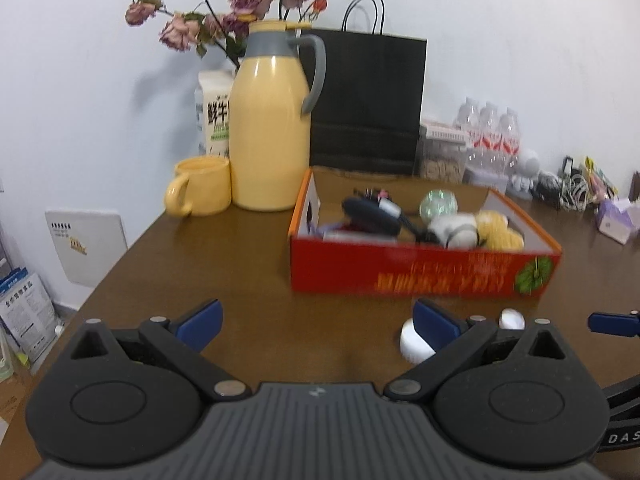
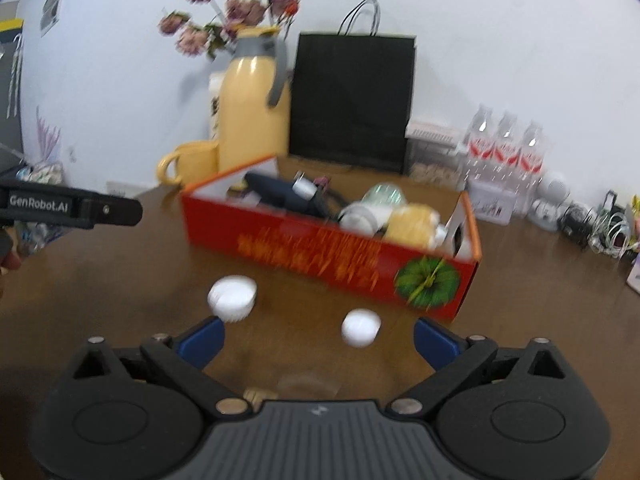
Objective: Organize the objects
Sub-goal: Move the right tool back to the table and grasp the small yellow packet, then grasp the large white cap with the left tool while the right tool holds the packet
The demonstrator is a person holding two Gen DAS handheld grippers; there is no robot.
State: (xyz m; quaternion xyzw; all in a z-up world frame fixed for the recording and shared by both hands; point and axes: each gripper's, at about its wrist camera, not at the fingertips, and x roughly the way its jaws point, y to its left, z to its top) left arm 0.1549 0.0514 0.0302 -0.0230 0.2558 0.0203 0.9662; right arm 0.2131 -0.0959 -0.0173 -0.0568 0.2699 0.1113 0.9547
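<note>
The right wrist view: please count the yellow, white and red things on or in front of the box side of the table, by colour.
Yellow: 3, the jug, the mug, a soft yellow item in the box.
White: 2, the larger cap and the smaller cap on the table.
Red: 1, the box.
Total: 6

Two white caps are lying on the brown table (image 2: 120, 272), near the front: one larger ribbed cap (image 2: 232, 294) to the left and one smaller cap (image 2: 361, 326) to the right. One red box (image 2: 328, 264) is sitting farther back, holding several mixed items too blurred to count. At the far left, one yellow jug (image 1: 270, 128) and one yellow mug (image 1: 202, 186) are standing. One black paper bag (image 1: 366, 100) is standing behind the box. Three water bottles (image 2: 506, 148) are standing at the far right.
</note>
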